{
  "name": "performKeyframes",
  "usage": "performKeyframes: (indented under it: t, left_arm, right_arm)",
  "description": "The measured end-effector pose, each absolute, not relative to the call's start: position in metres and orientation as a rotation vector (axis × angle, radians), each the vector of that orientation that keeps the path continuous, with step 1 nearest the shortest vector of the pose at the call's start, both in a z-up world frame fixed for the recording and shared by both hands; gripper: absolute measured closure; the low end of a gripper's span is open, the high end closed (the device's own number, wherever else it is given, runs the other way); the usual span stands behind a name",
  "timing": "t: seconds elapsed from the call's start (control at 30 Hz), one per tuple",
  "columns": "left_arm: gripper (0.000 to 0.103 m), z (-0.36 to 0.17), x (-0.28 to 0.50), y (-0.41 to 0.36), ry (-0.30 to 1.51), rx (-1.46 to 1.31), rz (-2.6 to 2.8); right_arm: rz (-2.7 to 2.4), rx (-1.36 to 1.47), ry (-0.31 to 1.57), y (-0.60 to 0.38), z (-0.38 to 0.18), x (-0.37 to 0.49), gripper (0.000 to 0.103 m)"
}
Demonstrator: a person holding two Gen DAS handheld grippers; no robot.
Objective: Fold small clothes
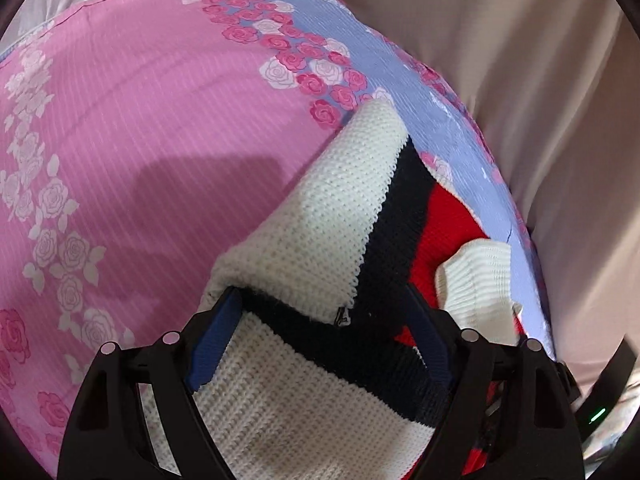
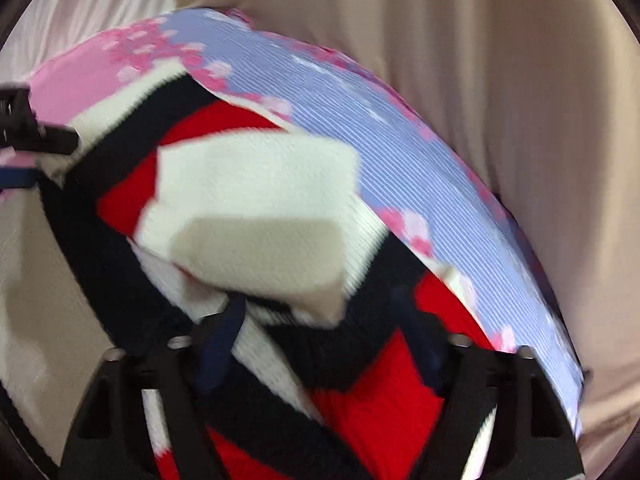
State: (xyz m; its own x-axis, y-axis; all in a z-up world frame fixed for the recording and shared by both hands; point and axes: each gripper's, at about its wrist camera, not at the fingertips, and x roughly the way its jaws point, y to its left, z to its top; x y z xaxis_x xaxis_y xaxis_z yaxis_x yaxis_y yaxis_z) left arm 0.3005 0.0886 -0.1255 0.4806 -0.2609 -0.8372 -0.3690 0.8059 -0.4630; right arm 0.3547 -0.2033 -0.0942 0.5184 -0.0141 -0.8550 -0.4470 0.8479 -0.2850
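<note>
A small knit sweater in white, navy and red (image 1: 320,224) lies on a pink and lavender rose-print sheet (image 1: 140,120). My left gripper (image 1: 324,300) has its jaws wide apart with the sweater's white and navy fabric bunched between the blue pads (image 1: 216,344). In the right wrist view, which is blurred, the sweater (image 2: 248,216) fills the middle with a white cuff on top. My right gripper (image 2: 320,320) also stands wide over the knit. The left gripper's black body (image 2: 24,128) shows at the left edge.
The floral sheet (image 2: 400,152) covers a rounded surface whose edge drops off to the right. Beige draped cloth (image 1: 520,80) hangs behind and to the right, and it also shows in the right wrist view (image 2: 500,80).
</note>
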Motion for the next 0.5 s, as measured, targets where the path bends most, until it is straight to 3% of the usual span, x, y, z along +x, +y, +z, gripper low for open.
performKeyframes:
  t: [0.03,0.23,0.3,0.5]
  left_arm:
    - [0.025,-0.124,0.298,0.089,1.089,-0.653,0.074]
    - [0.027,-0.123,0.293,0.095,1.104,-0.687,0.054]
    - [0.027,-0.126,0.293,0.089,1.124,-0.667,0.045]
    - [0.026,-0.126,0.287,0.061,1.130,-0.493,0.063]
  right_arm:
    - [0.292,-0.428,1.032,-0.206,-0.089,0.362,0.099]
    - [0.259,0.610,0.894,-0.341,-0.023,0.338,0.097]
    - [0.200,0.790,0.904,-0.382,-0.045,0.313,0.097]
    - [0.006,0.958,1.183,-0.425,-0.144,0.286,0.091]
